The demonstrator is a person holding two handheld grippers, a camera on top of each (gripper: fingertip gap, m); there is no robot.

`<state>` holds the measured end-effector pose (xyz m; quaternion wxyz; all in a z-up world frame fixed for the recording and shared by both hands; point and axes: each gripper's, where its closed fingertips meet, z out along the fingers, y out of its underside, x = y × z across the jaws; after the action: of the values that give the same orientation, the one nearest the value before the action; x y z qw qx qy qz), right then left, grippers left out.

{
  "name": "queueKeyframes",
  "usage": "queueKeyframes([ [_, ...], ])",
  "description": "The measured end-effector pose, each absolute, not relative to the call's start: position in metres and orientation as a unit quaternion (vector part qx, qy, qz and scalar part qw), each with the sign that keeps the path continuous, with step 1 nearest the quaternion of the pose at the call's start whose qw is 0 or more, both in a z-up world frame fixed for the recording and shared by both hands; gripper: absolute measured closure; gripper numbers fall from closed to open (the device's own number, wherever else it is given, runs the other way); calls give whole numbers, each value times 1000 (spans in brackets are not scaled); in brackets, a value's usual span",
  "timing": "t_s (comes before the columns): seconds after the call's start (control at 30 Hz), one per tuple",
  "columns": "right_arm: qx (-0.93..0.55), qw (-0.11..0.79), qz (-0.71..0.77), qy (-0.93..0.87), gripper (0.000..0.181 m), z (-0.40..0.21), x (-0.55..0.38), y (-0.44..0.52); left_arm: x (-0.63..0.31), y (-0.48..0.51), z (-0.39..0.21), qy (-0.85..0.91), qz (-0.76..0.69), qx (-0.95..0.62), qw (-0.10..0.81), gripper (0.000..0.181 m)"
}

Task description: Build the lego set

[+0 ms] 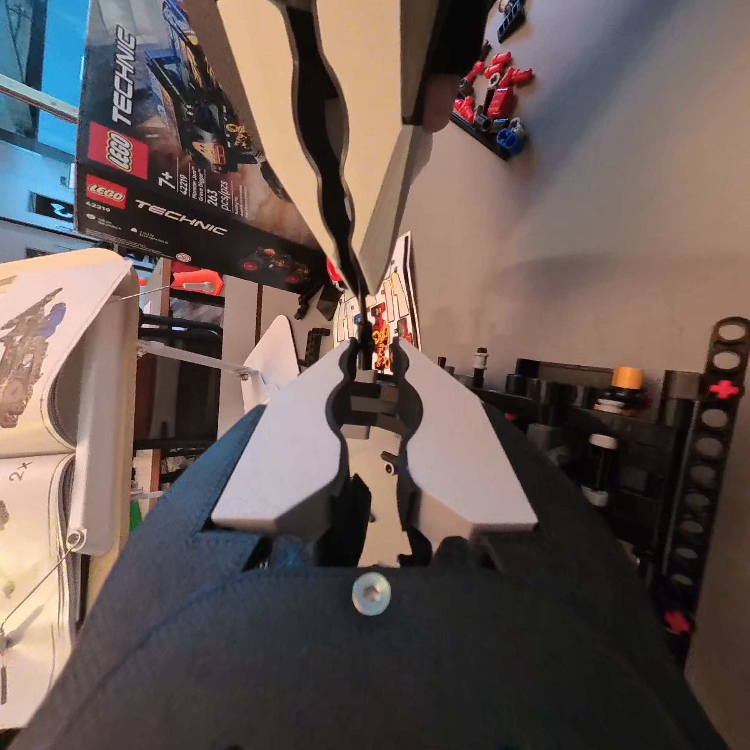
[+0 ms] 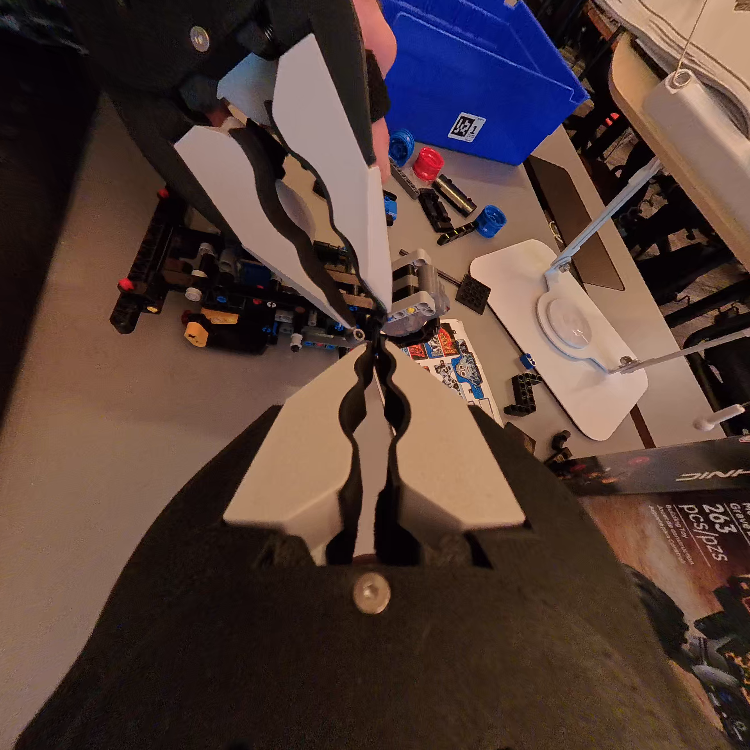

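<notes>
My left gripper (image 1: 373, 350) is shut on a small grey-and-black lego assembly (image 1: 371, 406), held between its pads. In the right wrist view that gripper (image 2: 367, 322) comes in from the upper left, with the assembly (image 2: 414, 290) above the table. My right gripper (image 2: 375, 357) is shut on a thin black pin (image 2: 377, 339). It meets the left gripper tip to tip. In the left wrist view the right gripper (image 1: 361, 290) comes down from above and the pin (image 1: 365, 337) touches the assembly's front end. The large black chassis build (image 2: 227, 300) lies on the table.
The chassis (image 1: 608, 426) lies right of my left gripper. A sticker sheet (image 2: 450, 361) lies under the tips. Loose red pieces (image 1: 495, 93), wheel hubs (image 2: 491, 221), a blue bin (image 2: 466, 73), a white stand base (image 2: 527, 316), the set's box (image 1: 162, 162) and an instruction booklet (image 1: 32, 365) surround the work area. The tips of both grippers are at nearly the same place. The white stand base (image 2: 527, 316) is about 25 centimetres from both grippers' fingertips.
</notes>
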<state>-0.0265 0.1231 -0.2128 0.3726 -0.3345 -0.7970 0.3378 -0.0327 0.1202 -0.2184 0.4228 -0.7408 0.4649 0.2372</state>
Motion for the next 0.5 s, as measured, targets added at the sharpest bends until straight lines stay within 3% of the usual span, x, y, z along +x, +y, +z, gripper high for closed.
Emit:
queueKeyframes([
  [0.13, -330, 370, 342, -798, 181, -213, -27, 119, -38, 123, -226, 460, 242, -748, 412, 167],
  [0.23, -332, 369, 335, -801, 181, -215, -27, 120, -40, 125, -225, 457, 246, -745, 419, 181],
  [0.5, -364, 375, 320, -790, 181, -208, -15, 150, -42, 127, -218, 444, 221, -756, 427, 176],
])
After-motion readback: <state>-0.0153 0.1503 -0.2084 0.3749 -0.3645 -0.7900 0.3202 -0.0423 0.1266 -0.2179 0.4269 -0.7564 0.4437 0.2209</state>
